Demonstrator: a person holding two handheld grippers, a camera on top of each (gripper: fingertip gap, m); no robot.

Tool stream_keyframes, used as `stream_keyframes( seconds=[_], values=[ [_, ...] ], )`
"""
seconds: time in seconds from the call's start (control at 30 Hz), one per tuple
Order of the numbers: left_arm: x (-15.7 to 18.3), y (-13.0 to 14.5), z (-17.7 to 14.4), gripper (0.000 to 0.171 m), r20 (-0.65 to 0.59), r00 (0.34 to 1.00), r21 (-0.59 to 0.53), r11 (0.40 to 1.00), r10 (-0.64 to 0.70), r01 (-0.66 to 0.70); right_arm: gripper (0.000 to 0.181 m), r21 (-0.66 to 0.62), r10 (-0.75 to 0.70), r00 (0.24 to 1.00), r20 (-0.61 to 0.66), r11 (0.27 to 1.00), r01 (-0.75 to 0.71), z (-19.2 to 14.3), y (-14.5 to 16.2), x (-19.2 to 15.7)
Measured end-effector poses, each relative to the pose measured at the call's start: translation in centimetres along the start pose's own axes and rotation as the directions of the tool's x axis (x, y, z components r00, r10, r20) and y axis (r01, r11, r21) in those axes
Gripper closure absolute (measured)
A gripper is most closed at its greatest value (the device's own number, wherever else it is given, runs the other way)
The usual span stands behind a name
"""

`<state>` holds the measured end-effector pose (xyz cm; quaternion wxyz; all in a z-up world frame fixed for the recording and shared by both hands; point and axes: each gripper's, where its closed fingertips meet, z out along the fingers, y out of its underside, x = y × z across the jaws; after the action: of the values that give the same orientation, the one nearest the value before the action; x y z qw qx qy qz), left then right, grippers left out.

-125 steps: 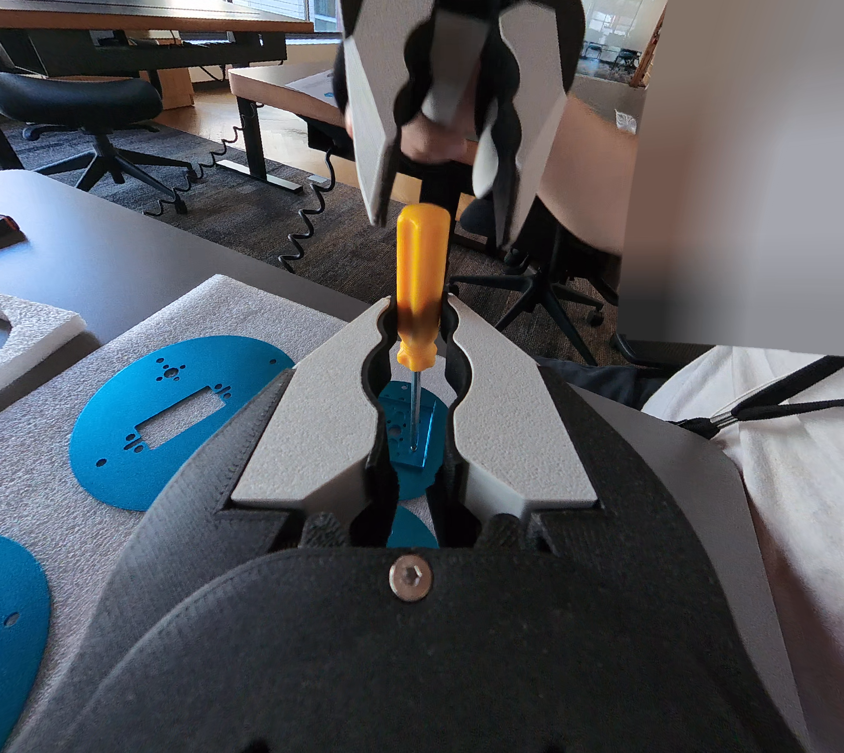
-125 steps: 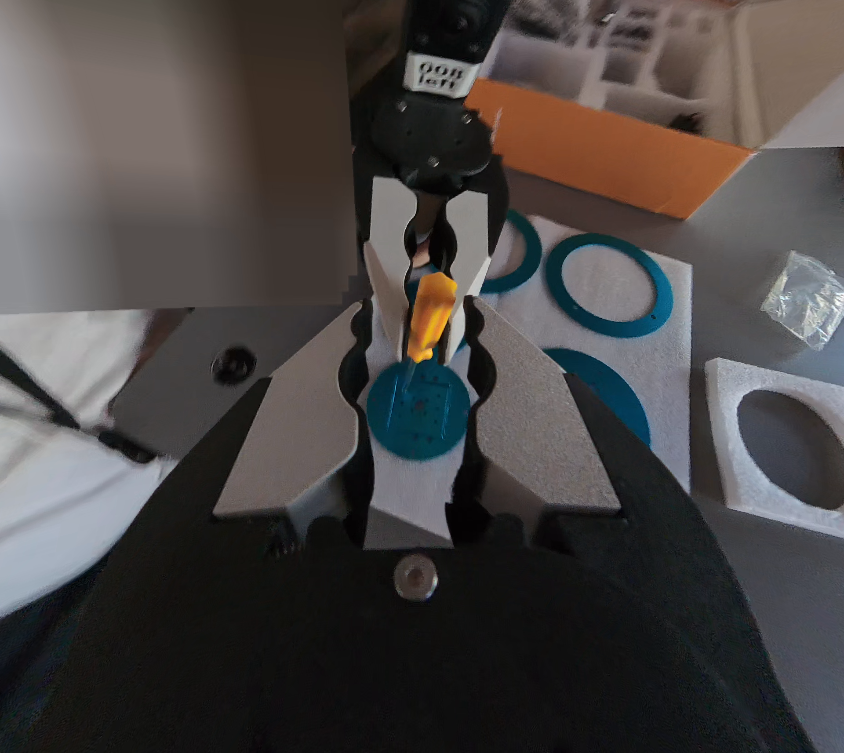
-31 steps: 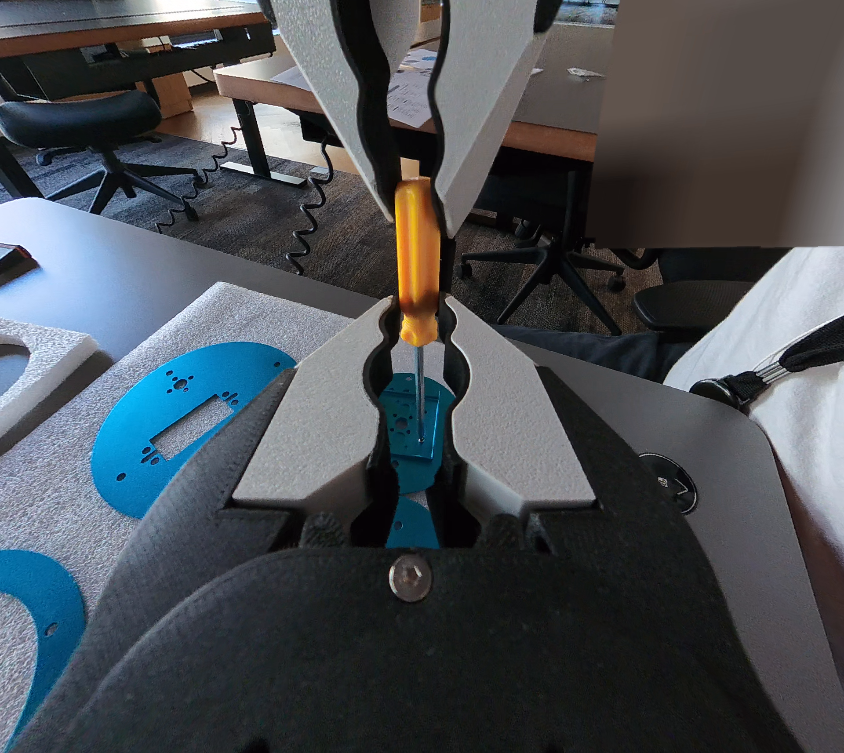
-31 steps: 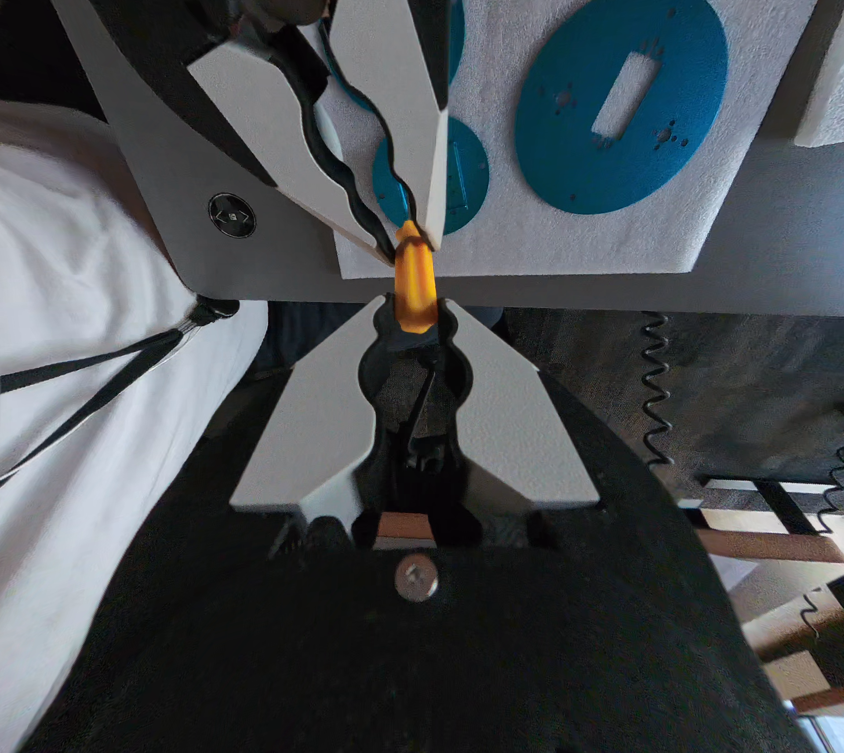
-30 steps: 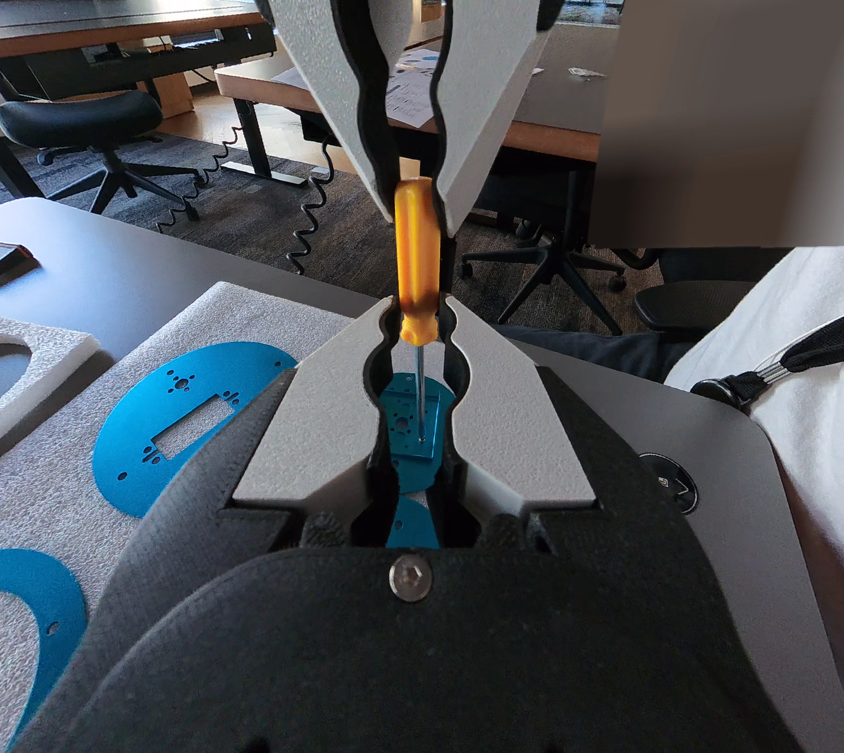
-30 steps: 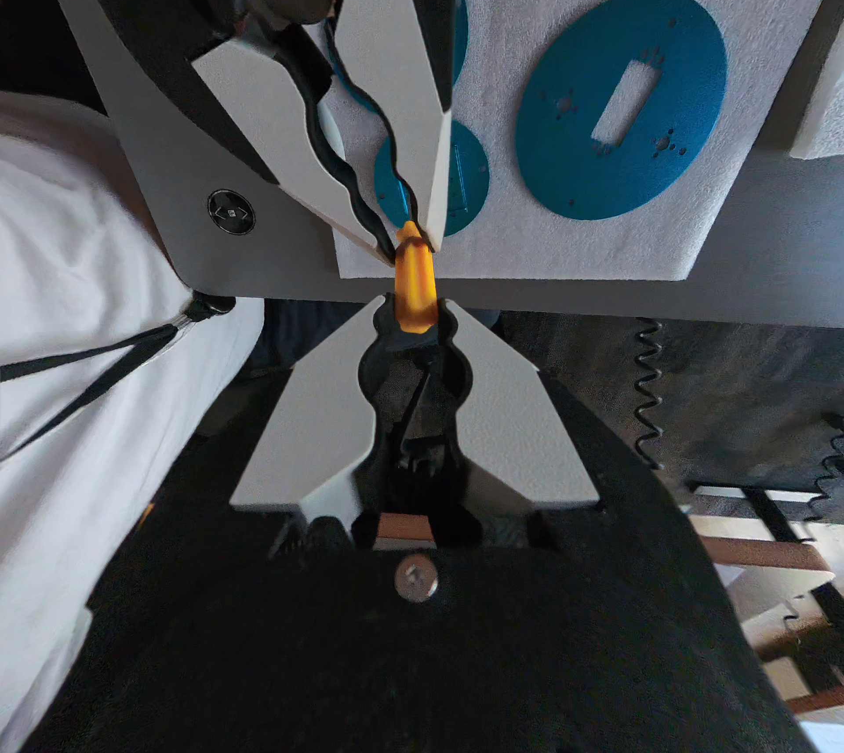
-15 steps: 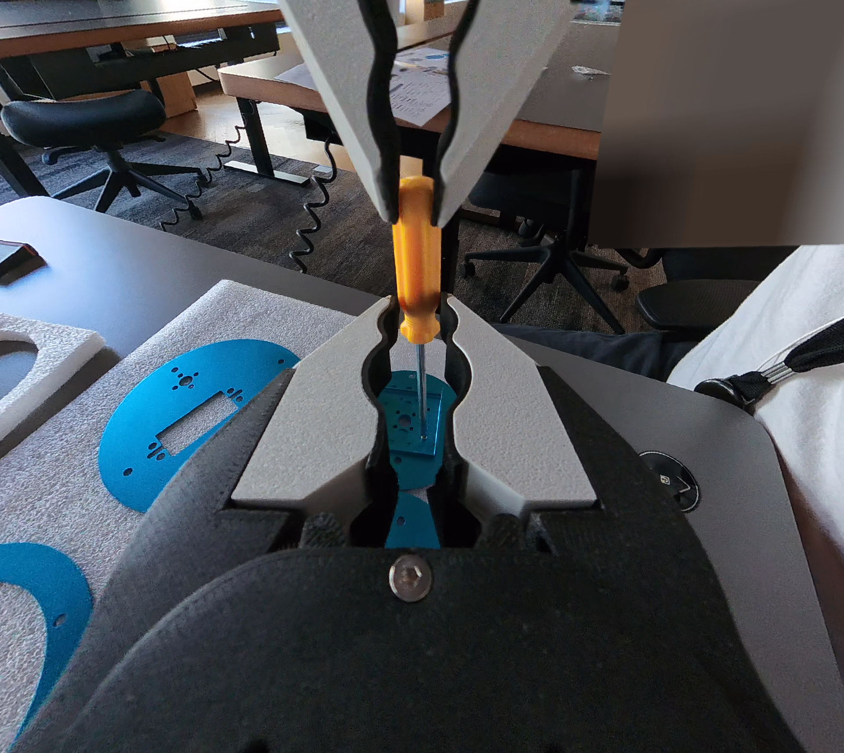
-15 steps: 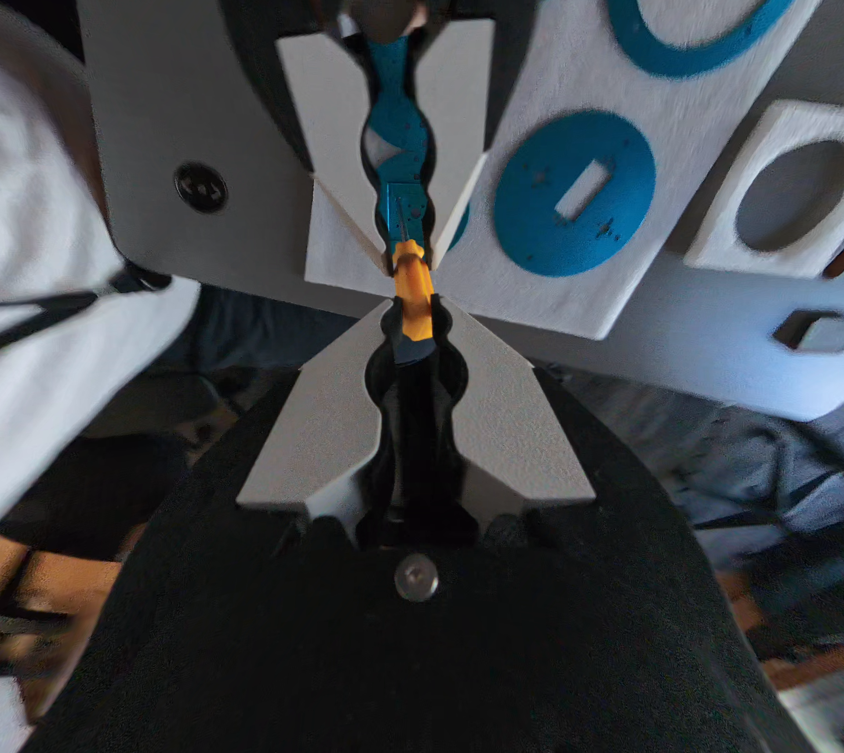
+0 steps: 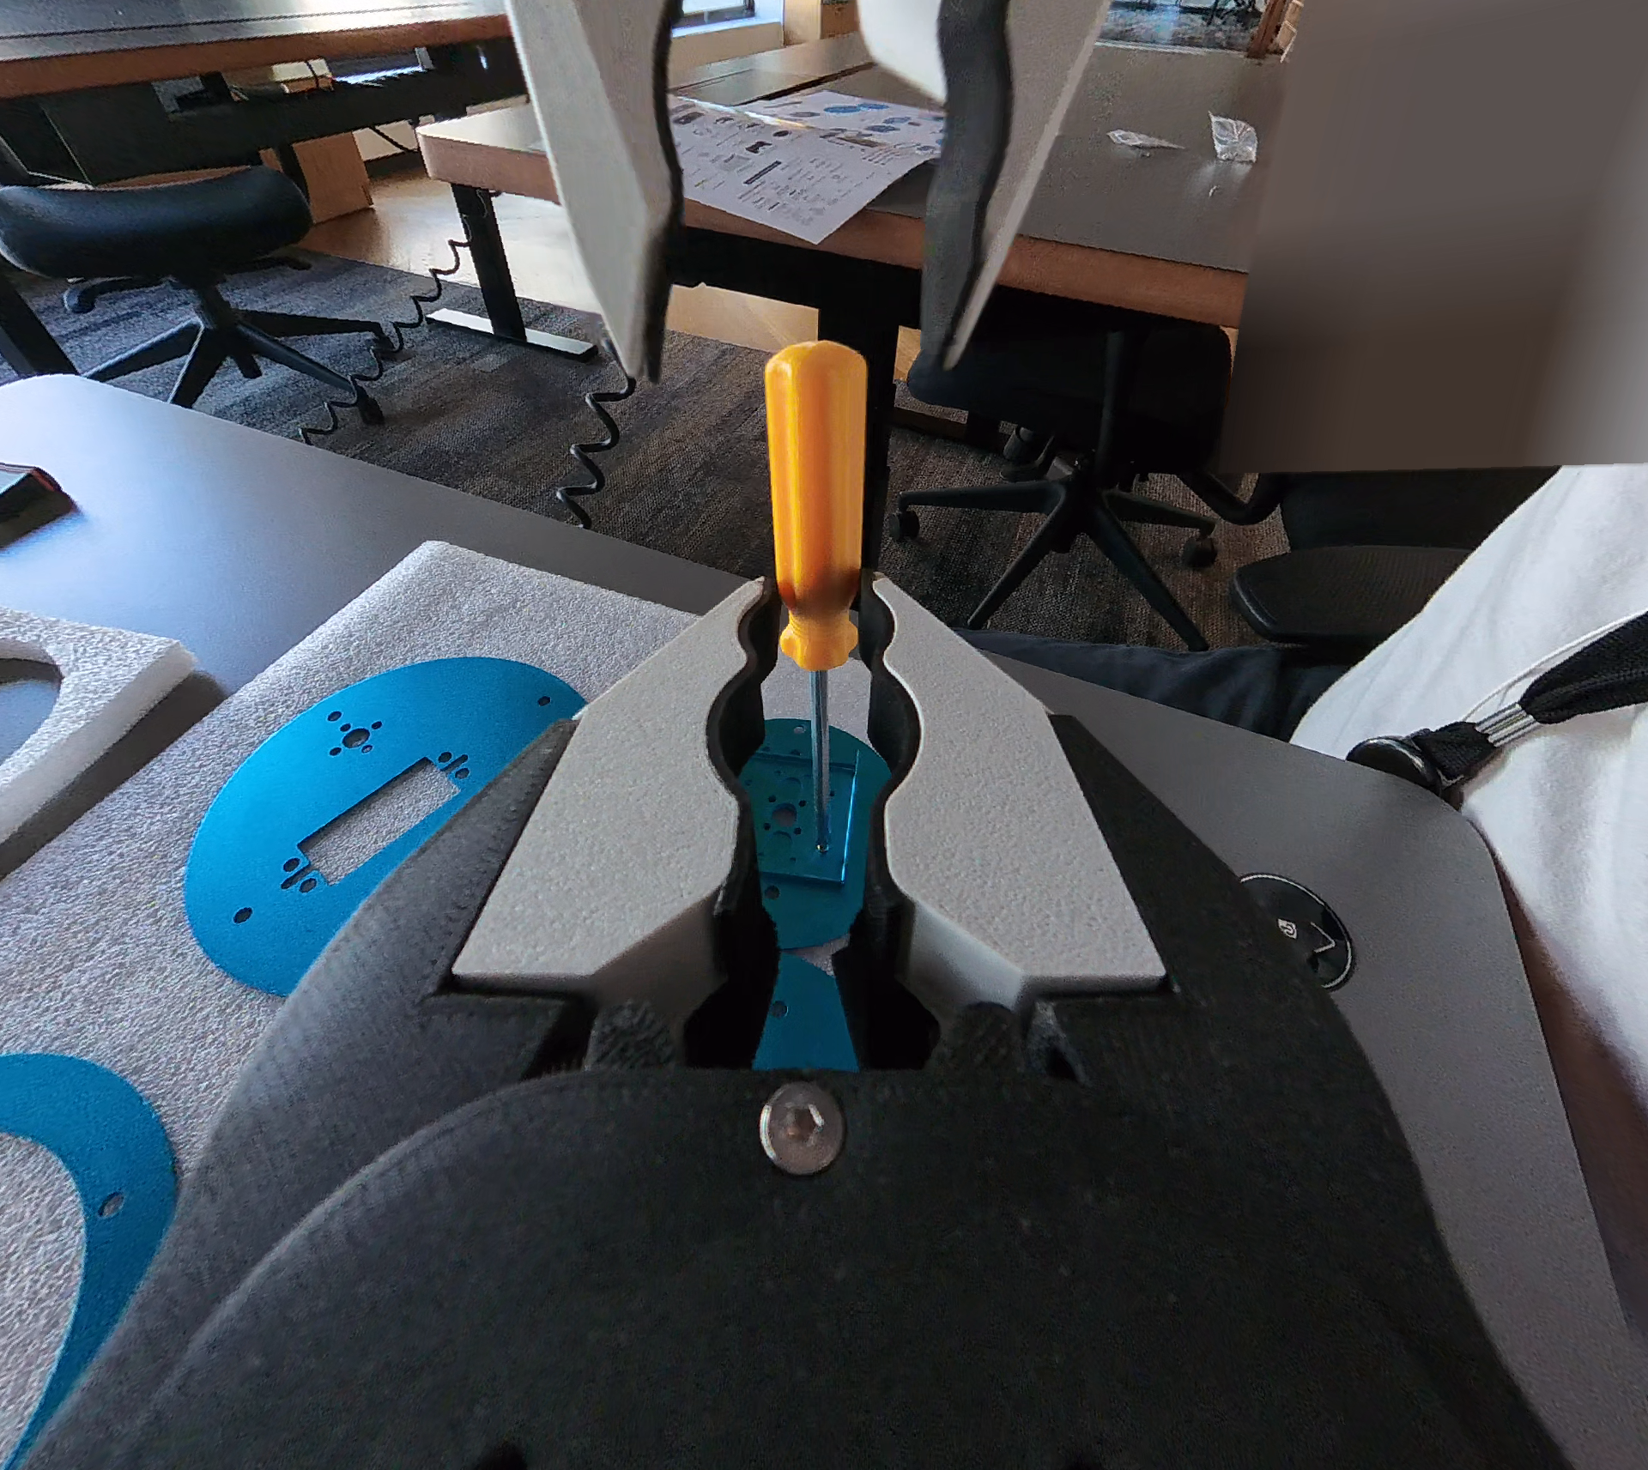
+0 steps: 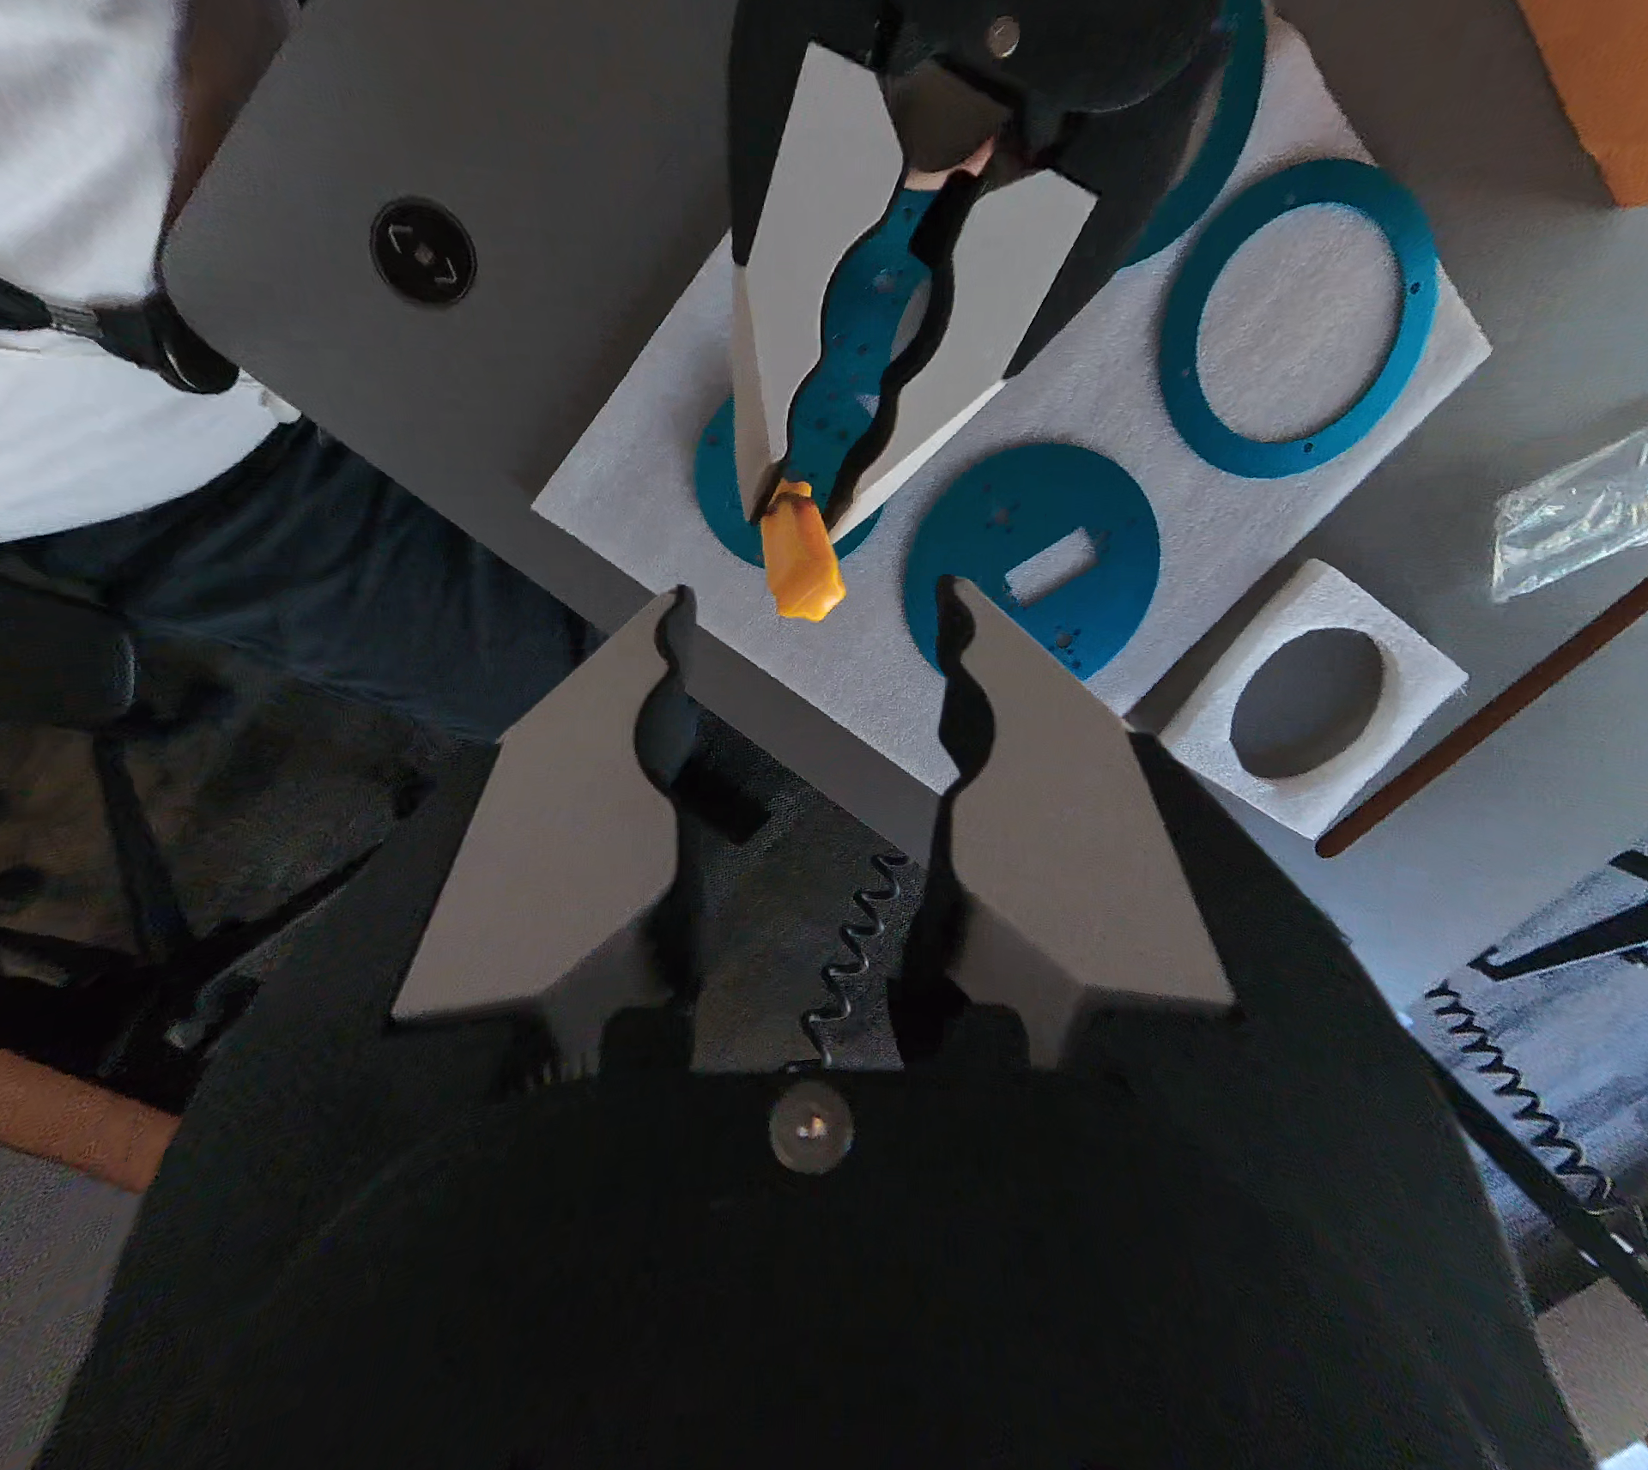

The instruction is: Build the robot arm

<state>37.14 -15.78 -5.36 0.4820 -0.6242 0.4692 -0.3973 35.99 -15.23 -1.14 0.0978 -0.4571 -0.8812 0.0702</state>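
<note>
Left wrist view: left claw (image 9: 816, 607) clamped on upright orange-handled screwdriver (image 9: 816, 500), tip on small blue metal bracket (image 9: 794, 812) over white foam sheet (image 9: 499, 616) near grey worktop (image 9: 223, 500) edge. Right claw (image 9: 794, 357) spread wide above handle, not touching.

Right wrist view: right claw (image 10: 811, 602) open, empty; screwdriver (image 10: 803, 562) just beyond. Blue slotted disc (image 10: 1034, 553) and blue ring (image 10: 1297, 322) alongside.

The screwdriver (image 9: 816, 500) has a glossy, smooth orange plastic handle and a thin bright metal shaft. The blue plates (image 9: 357, 812) look like matt anodised metal, lying on a rough, grainy white foam sheet (image 9: 134, 848). The bench (image 9: 223, 527) is smooth, matt grey. The left claw (image 9: 816, 607) has finely textured pale grey plastic fingers (image 9: 624, 803) in a coarse, ribbed black plastic body, with a shiny metal screw (image 9: 801, 1129). A crinkled clear plastic bag (image 10: 1578, 518) lies at the right.
</note>
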Motion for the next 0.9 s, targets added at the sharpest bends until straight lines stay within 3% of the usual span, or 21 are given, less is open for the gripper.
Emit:
stream_keyframes(
  seconds=[0.07,0.13,0.2,0.33,0.43,0.47,0.57,0.63,0.67,0.73,0.8,0.9],
  values=[
    [0.01,0.0,-0.02,0.156,0.0,1.0,0.0,1.0,0.001,-0.001,0.135,-0.003,-0.035,0.999,-0.014,0.999,0.035,0.71,0.24,0.08],
    [-0.01,0.0,-0.04,0.156,0.001,1.0,0.002,1.0,0.0,0.0,0.162,-0.008,-0.059,0.998,-0.012,0.998,0.059,1.03,0.28,-0.06],
    [-0.07,0.02,-0.12,0.156,0.003,1.0,0.003,1.0,-0.003,0.003,0.165,-0.013,-0.035,0.999,-0.007,0.999,0.034,1.14,0.24,-0.02],
    [-0.43,0.06,-0.16,0.157,0.022,1.0,0.003,1.0,-0.011,0.011,0.165,-0.073,0.221,0.975,0.031,0.973,-0.218,1.19,0.81,0.28],
    [-0.49,0.17,-0.06,0.156,0.028,1.0,-0.006,1.0,-0.001,0.001,0.165,-0.135,0.575,0.817,0.045,0.814,-0.565,1.25,0.98,0.13],
    [-0.41,0.16,-0.12,0.156,0.023,1.0,-0.006,1.0,0.0,0.0,0.165,-0.132,0.594,0.803,0.046,0.801,-0.585,1.26,0.84,0.07],
    [-0.38,0.15,-0.22,0.157,0.021,1.0,-0.004,1.0,0.001,-0.001,0.16,-0.114,0.457,0.889,0.008,0.884,-0.454,1.2,0.77,0.23],
    [-0.25,0.15,-0.16,0.157,0.016,1.0,-0.005,1.0,0.006,-0.006,0.135,-0.12,0.294,0.956,-0.026,0.948,-0.295,1.17,0.83,0.43],
    [-0.21,0.15,-0.15,0.157,0.015,1.0,-0.005,1.0,0.007,-0.007,0.137,-0.12,0.21,0.977,-0.047,0.969,-0.214,1.13,0.85,0.55],
    [-0.24,0.16,-0.18,0.157,0.015,1.0,-0.005,1.0,0.006,-0.006,0.159,-0.121,0.111,0.993,-0.048,0.986,-0.116,1.21,0.79,0.26],
    [-0.24,0.19,-0.29,0.157,0.01,1.0,-0.005,1.0,0.002,-0.002,0.164,-0.112,0.102,0.994,-0.046,0.988,-0.107,1.3,0.57,0.14],
    [-0.3,0.24,-0.19,0.157,0.013,1.0,-0.008,1.0,0.0,0.0,0.164,-0.153,0.245,0.969,-0.03,0.957,-0.246,1.26,1.07,0.06]
  ],
)
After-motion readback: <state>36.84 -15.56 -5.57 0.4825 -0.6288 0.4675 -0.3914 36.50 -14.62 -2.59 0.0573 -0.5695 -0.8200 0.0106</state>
